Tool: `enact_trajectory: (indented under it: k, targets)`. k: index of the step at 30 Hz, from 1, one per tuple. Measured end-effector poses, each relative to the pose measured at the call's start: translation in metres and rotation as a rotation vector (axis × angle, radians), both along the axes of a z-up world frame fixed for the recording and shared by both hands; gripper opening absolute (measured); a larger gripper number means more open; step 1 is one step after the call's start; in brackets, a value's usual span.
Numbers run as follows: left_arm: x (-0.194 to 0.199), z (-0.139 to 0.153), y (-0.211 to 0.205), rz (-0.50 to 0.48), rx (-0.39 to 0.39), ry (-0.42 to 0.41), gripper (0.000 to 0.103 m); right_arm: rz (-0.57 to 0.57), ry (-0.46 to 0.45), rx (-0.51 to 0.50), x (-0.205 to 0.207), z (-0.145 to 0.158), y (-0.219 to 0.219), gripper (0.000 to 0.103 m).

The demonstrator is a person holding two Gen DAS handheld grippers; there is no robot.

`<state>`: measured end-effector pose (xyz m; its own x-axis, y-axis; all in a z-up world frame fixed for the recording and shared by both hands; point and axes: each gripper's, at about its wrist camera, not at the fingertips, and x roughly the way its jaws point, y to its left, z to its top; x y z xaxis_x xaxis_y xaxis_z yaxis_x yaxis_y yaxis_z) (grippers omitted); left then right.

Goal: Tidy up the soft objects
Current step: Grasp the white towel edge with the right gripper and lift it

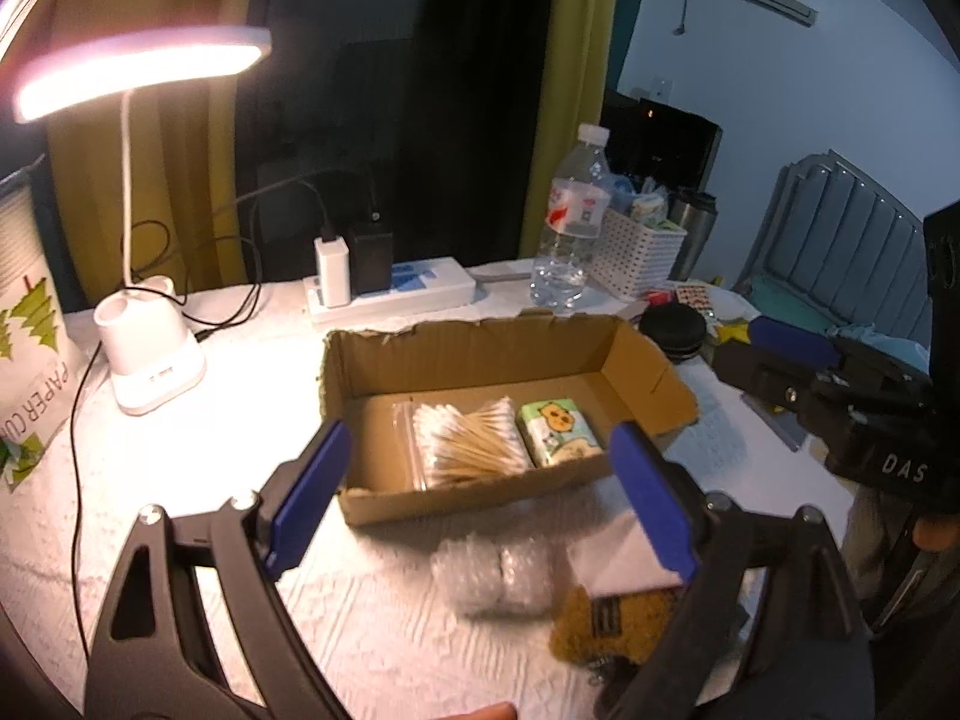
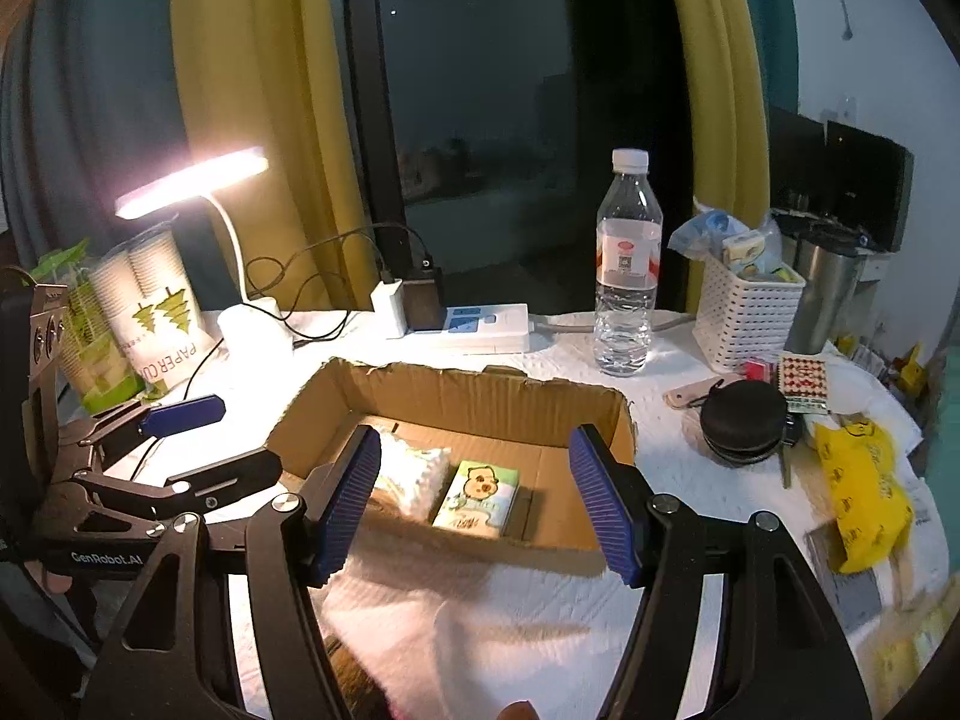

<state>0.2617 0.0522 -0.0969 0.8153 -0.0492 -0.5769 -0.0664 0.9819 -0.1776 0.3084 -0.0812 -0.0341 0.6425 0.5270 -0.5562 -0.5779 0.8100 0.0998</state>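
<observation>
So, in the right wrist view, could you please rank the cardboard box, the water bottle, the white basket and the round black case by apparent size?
1. cardboard box
2. water bottle
3. white basket, close to the bottle, so unsure
4. round black case

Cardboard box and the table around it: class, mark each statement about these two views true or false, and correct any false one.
1. A bag of cotton swabs lies inside the cardboard box. True.
2. The green tissue pack sits outside the box. False: it lies in the box, beside the swabs.
3. The left hand-held gripper is clamped on the bubble wrap. False: its jaws are open with nothing between them, and the wrap lies on the table.
4. The desk lamp is lit. True.
5. The water bottle lies on its side. False: it stands upright behind the box.
</observation>
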Motion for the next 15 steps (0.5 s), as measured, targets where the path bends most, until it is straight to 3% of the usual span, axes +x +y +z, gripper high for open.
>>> enact_trajectory:
  k: [8,15]
  targets:
    - [-0.029,0.004,-0.010,-0.014,0.009,-0.009,0.089,-0.027,-0.013,0.001,-0.034,0.004,-0.016,0.069]
    - [-0.042,-0.011,-0.022,-0.020,0.012,0.030,0.089,-0.056,-0.004,-0.026,-0.053,-0.010,-0.029,0.069]
